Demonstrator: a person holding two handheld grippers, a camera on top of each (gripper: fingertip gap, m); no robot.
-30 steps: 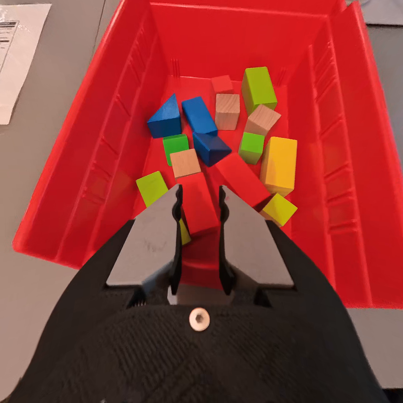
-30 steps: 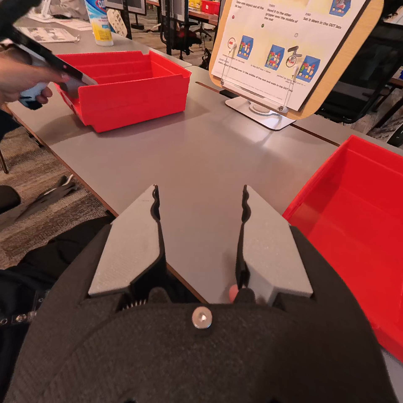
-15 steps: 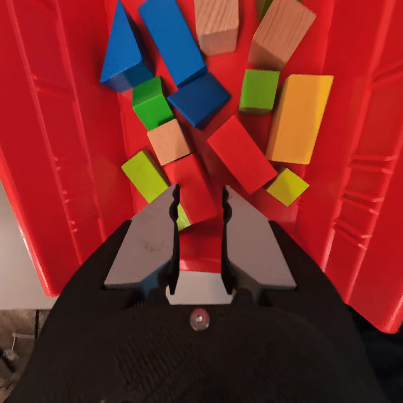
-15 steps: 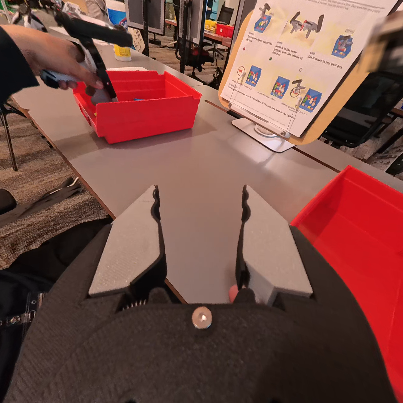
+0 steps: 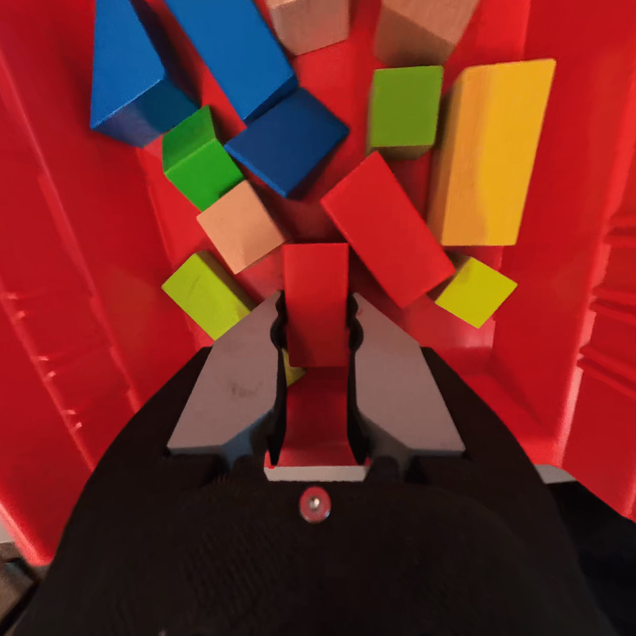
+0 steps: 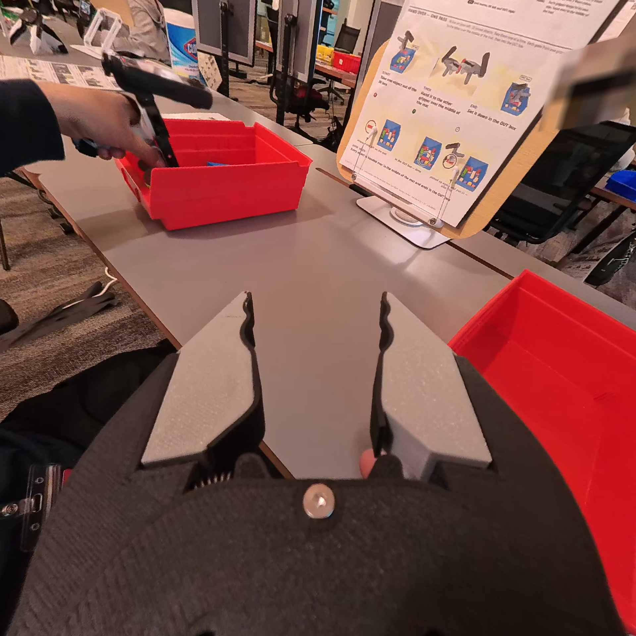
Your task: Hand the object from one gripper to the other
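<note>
Left tongs (image 5: 315, 313) down inside the red bin (image 5: 69, 309), closed against both sides of a red block (image 5: 315, 296) among blue, green, yellow and bare-wood blocks. Right tongs (image 6: 316, 309) spread wide and empty over the grey tabletop (image 6: 309, 261), an empty red bin (image 6: 557, 378) just beside. Farther off, a printed instruction sheet (image 6: 457, 103) on a stand and a labelled white tub (image 6: 180, 44), wording left unquoted.
</note>
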